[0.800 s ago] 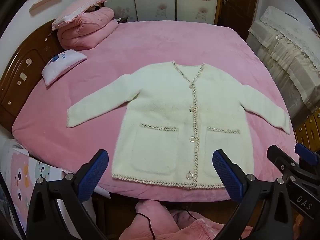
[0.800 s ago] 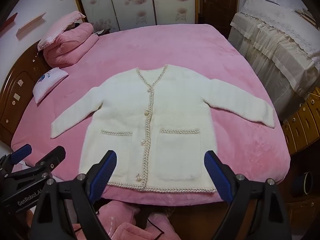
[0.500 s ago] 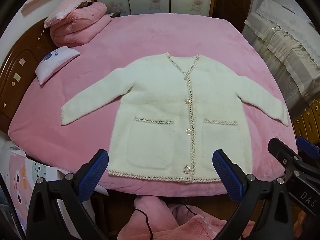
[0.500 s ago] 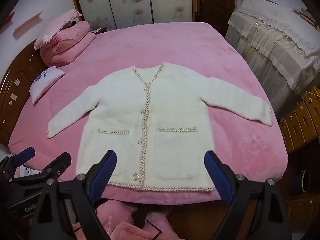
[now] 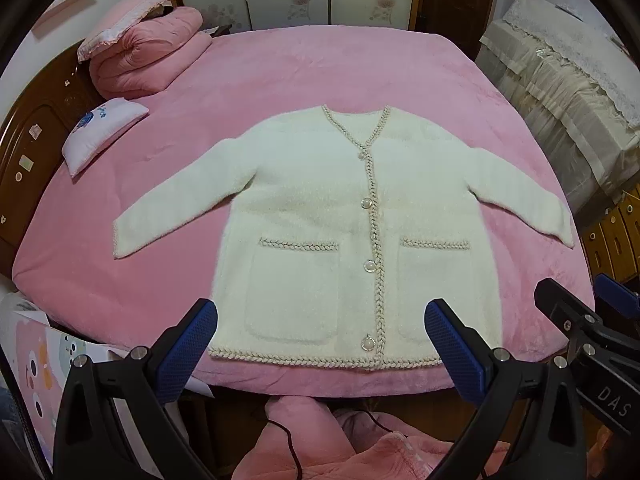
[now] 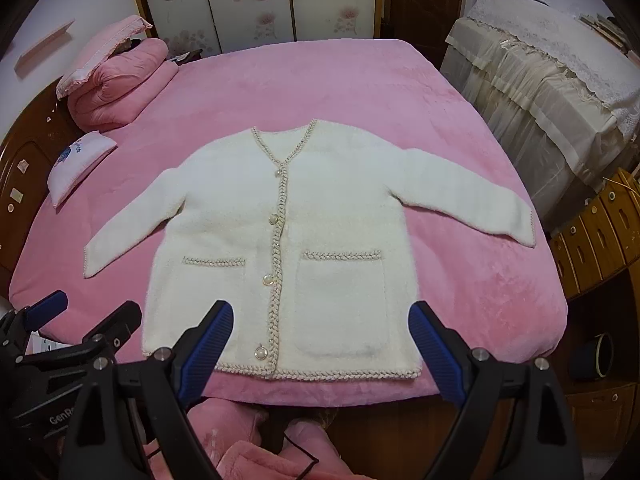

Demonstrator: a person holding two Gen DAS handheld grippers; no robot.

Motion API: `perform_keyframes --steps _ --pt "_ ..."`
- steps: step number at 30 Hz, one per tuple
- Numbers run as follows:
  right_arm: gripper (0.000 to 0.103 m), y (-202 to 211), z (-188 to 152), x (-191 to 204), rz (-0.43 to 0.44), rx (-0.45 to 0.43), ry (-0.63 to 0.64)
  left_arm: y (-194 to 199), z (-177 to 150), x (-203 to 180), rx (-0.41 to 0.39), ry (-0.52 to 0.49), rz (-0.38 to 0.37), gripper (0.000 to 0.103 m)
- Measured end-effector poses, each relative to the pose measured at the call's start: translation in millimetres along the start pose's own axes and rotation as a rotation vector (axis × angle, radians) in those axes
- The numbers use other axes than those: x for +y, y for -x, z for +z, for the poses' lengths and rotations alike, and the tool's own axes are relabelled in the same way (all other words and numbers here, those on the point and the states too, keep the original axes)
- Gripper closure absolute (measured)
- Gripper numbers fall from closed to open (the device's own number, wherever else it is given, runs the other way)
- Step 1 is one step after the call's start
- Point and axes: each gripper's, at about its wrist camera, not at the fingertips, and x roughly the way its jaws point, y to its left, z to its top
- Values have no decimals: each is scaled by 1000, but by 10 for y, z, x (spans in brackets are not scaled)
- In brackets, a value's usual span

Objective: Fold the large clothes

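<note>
The cream cardigan lies flat and buttoned on the pink bed, both sleeves spread out, hem nearest the bed's front edge; no fold looks begun, so the whole task seems left. The left gripper and right gripper hover above the hem, jaws wide and empty, likely not touching it
</note>
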Motion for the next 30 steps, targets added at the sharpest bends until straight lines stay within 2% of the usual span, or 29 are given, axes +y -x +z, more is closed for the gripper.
perform_keyframes --steps 7,30 --pt "13 7 17 29 -10 -10 16 53 31 -29 -22 -7 1 6" --pt "13 21 38 32 -19 -13 22 77 34 -33 -36 -9 11 6"
